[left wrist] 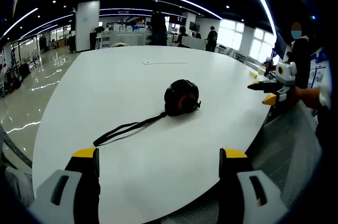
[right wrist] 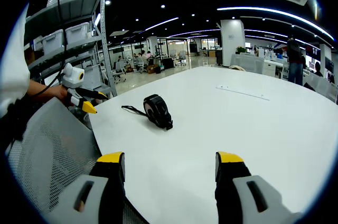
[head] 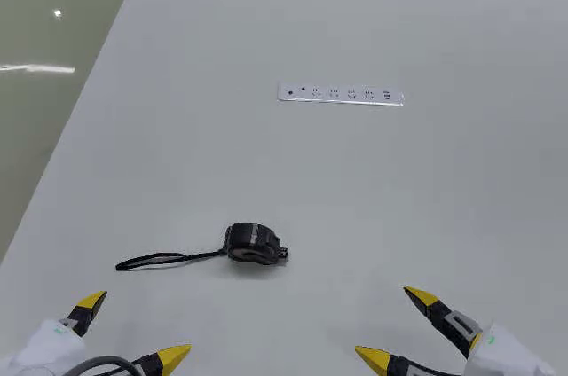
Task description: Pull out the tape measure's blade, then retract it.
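Yellow-tipped and spread wide, my left tool (head: 135, 327) and right tool (head: 393, 325) both hang at the near edge of the desk (head: 355, 190), jaws apart and gripping nothing. The tape measure (head: 255, 244) lies on its side, at about 1 o'clock from the left tool and 11 o'clock from the right, apart from both. Its blade looks fully wound in.

My main worry is that the case sits loose on a smooth top. If I tug the blade with one tool before the other has the case clamped, I expect the whole thing to slide along instead of paying out. The blade's end tab seems to sit at the 3 o'clock side of the case, but it is too small for me to be sure, and a shallow pinch there could slip off. Letting go carelessly on the way back could make the blade whip in and kick the case.

The wrist strap (head: 164, 259) trails off toward 9 o'clock, on my left tool's side, so I could snag it between the jaws by mistake. A white power strip (head: 340, 95) lies well beyond at 12 o'clock, far from the work. Nothing lies between my tools and the tape measure.
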A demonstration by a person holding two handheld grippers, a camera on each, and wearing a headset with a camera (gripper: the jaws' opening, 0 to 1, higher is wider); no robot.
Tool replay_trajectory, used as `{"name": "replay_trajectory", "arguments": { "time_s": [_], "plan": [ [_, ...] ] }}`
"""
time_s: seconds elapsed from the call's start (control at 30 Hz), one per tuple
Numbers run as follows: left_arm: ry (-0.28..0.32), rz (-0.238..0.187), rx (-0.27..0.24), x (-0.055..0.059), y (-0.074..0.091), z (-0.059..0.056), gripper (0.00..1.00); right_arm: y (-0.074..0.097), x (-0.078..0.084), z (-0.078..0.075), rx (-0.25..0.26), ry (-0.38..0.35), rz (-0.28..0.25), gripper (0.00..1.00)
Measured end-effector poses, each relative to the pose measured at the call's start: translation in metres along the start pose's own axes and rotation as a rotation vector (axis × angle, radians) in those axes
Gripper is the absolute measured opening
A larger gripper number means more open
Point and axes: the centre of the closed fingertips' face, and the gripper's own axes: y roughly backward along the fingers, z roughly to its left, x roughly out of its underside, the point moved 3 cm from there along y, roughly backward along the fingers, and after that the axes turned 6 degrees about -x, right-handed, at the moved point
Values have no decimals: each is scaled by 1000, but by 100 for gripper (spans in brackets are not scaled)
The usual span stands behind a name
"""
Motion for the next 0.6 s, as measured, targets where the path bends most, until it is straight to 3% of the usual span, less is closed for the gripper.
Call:
{"name": "replay_trajectory", "arguments": {
  "time_s": [0.6],
  "plan": [
    [-6, 4, 0, 0, 0, 0, 92, -1, -1, 1, -4, 0, 0, 70]
  ]
}}
